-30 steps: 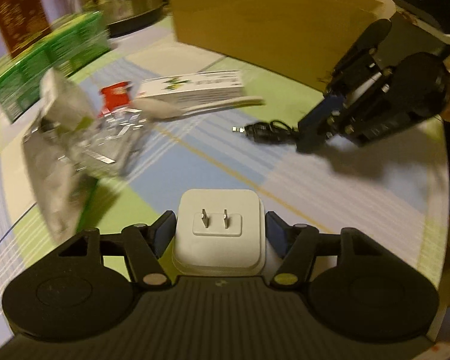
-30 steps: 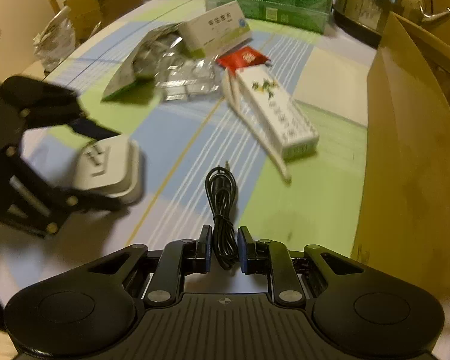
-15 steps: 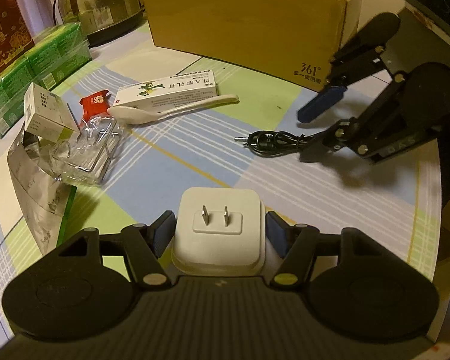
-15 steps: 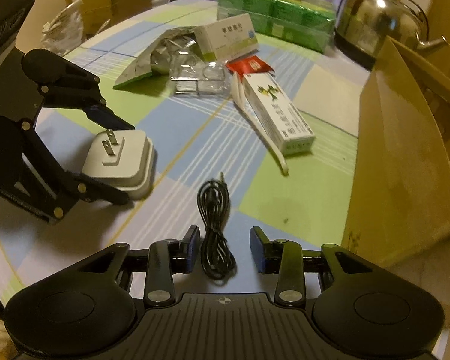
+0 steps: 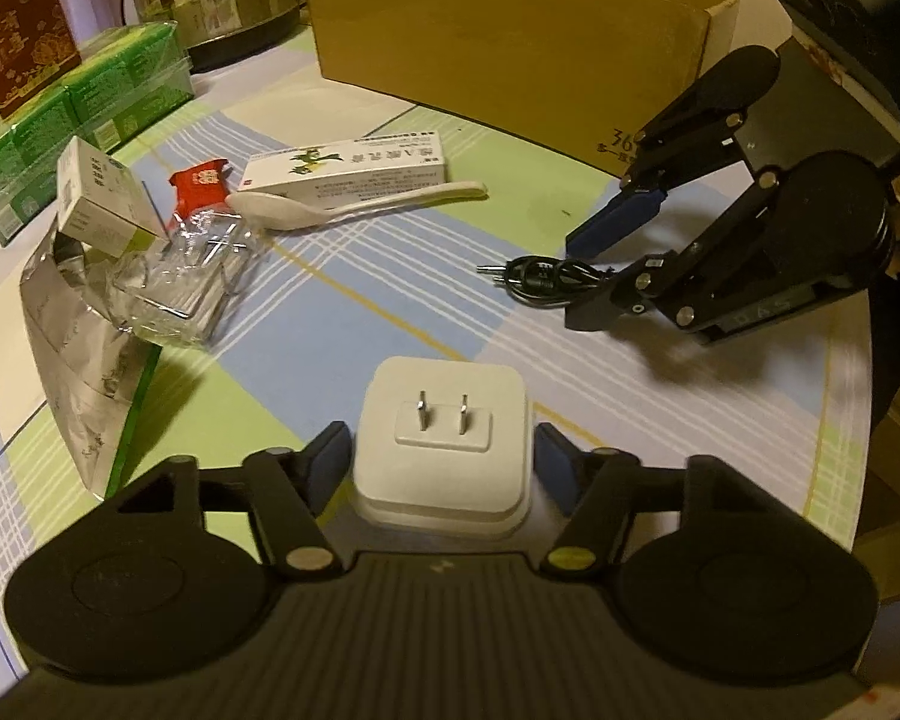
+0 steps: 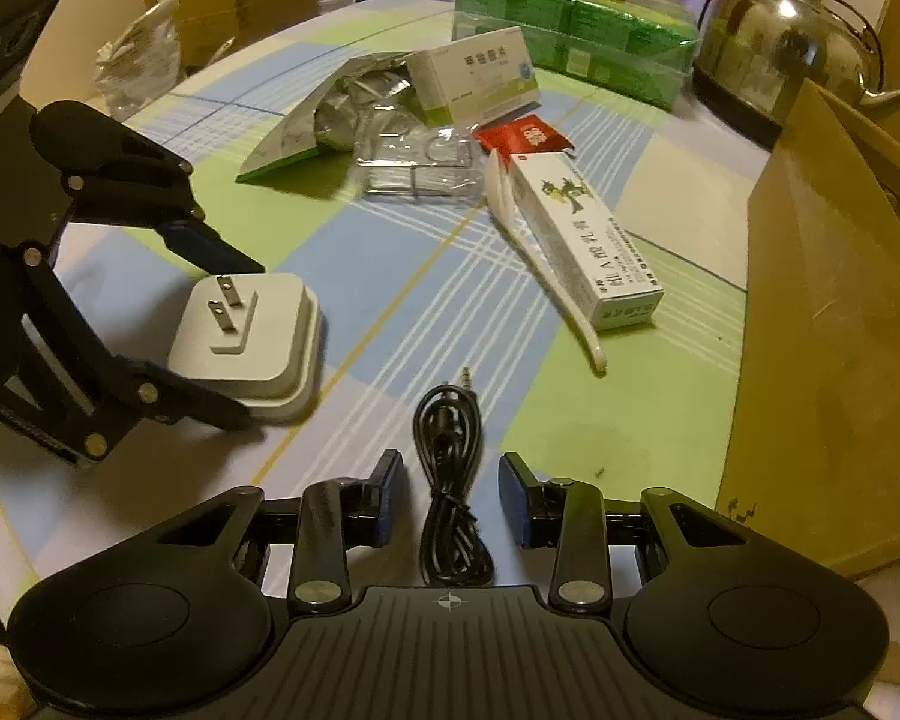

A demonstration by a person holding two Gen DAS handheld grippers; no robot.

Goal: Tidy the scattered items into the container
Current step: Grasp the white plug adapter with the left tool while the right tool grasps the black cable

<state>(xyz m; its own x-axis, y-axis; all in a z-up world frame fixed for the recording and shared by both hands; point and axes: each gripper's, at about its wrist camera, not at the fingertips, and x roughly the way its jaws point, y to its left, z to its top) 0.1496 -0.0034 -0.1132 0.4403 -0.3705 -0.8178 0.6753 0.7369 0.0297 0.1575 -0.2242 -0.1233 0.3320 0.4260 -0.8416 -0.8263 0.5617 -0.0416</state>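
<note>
— What do the two tools look like?
— The left gripper (image 5: 444, 450) is matte black plastic with a ribbed housing, a round disc on each side and silver pivot screws.
— And the other?
— The right gripper (image 6: 450, 495) matches it: dark blue finger pads (image 6: 513, 501), a small crosshair mark on the housing.
</note>
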